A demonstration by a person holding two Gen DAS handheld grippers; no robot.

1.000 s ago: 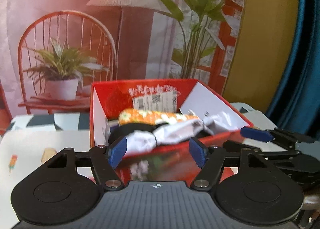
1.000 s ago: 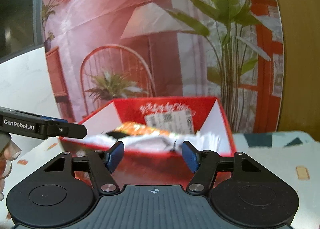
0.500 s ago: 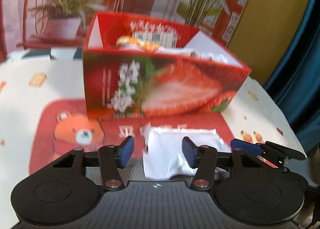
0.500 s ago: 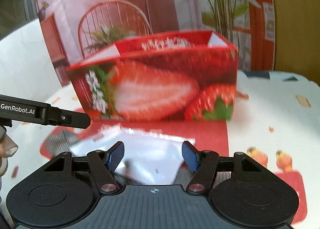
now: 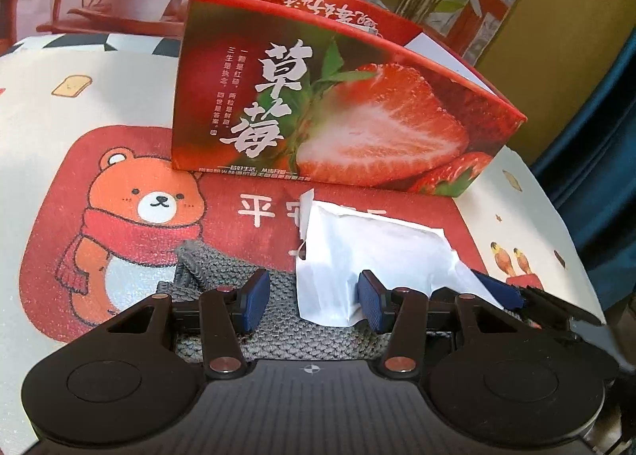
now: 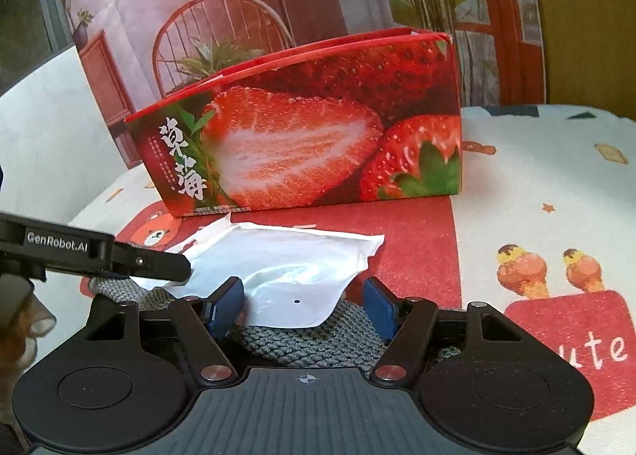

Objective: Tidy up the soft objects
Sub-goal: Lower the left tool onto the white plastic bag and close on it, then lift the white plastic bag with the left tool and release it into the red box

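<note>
On the red bear mat (image 5: 131, 224), just in front of the strawberry box (image 5: 357, 129), a white plastic pouch (image 6: 286, 272) is laid partly over a grey knitted cloth (image 6: 302, 343). Nothing's been lifted yet, so both pieces are left to be sorted, probably into the box; its inside can't be seen from here. The pouch's near edge is framed by the right gripper (image 6: 306, 308), fingers spread wide, nothing pinched. The left gripper (image 5: 314, 300) is spread too, with the pouch's corner and the cloth between its fingers.
</note>
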